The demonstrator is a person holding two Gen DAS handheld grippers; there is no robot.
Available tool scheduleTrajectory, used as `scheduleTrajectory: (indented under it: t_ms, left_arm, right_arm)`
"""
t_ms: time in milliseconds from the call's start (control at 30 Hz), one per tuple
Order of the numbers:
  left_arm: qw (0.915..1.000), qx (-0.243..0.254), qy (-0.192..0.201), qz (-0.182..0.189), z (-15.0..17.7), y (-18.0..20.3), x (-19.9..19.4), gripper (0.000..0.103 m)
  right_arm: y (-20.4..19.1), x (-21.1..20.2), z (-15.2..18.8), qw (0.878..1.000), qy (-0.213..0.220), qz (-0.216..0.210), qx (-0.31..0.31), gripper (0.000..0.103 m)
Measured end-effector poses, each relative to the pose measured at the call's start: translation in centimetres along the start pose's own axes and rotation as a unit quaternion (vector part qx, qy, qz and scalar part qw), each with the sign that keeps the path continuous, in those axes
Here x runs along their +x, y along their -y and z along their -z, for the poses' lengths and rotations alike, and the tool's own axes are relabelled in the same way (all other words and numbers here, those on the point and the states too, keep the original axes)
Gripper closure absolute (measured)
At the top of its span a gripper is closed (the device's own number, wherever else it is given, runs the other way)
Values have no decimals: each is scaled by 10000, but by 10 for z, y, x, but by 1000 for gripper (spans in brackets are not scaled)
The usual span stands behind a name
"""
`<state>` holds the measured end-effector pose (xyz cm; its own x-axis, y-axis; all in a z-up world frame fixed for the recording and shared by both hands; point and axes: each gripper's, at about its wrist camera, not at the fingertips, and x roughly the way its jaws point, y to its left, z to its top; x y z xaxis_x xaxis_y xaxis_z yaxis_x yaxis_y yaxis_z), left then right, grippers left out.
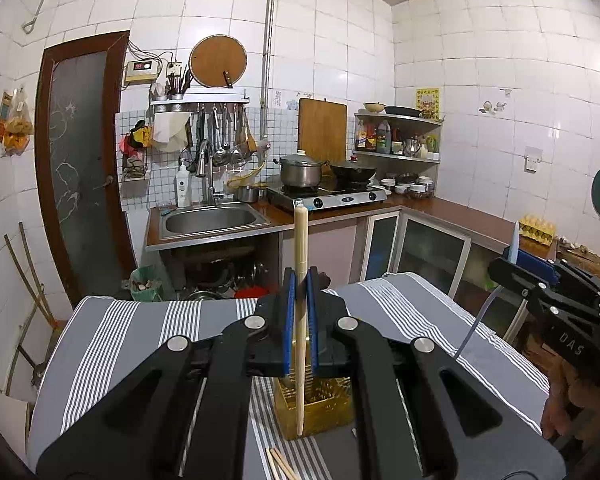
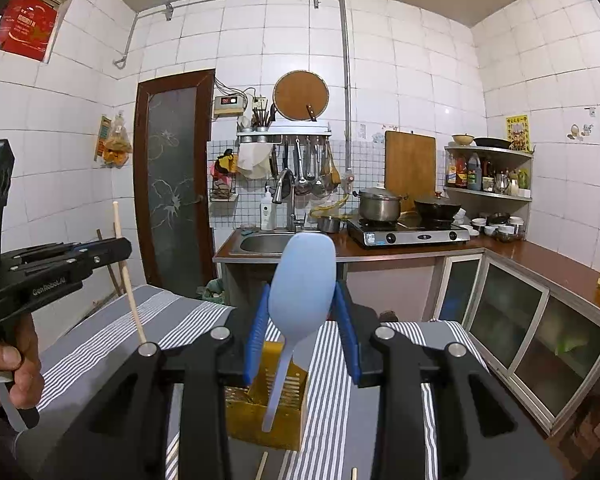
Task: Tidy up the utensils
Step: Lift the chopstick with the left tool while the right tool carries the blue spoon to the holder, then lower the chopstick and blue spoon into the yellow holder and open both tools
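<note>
Upright, my left gripper (image 1: 300, 312) clamps a chopstick (image 1: 301, 280), right gripper (image 2: 304, 320) a blue spoon (image 2: 300, 280), both above the yellow holder (image 2: 260, 412).

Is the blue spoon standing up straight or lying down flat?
Standing up. The right gripper holds the blue spoon with its bowl on top and its handle pointing down over the yellow holder on the striped table.
</note>
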<state>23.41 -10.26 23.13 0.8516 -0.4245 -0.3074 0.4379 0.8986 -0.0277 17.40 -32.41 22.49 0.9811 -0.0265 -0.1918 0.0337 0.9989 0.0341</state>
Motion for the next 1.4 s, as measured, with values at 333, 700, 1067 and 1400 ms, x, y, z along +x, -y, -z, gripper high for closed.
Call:
scheduleTrajectory:
  t_ms: [333, 700, 1067, 1400]
  left_arm:
    - [9998, 8, 168, 70, -12, 6, 11, 98]
    - [9996, 60, 248, 91, -18, 15, 46, 98]
    - [9999, -109, -70, 111, -3, 2, 87, 98]
    - [9988, -177, -462, 24, 24, -8, 115, 66]
  right_arm:
    - [-7, 13, -5, 10000, 44, -33, -34, 70]
    - [-6, 50, -1, 9999, -72, -77, -47, 70]
    - [-8, 91, 11, 9996, -275, -104, -25, 70]
    - [-11, 118, 30, 9980, -620, -72, -62, 35]
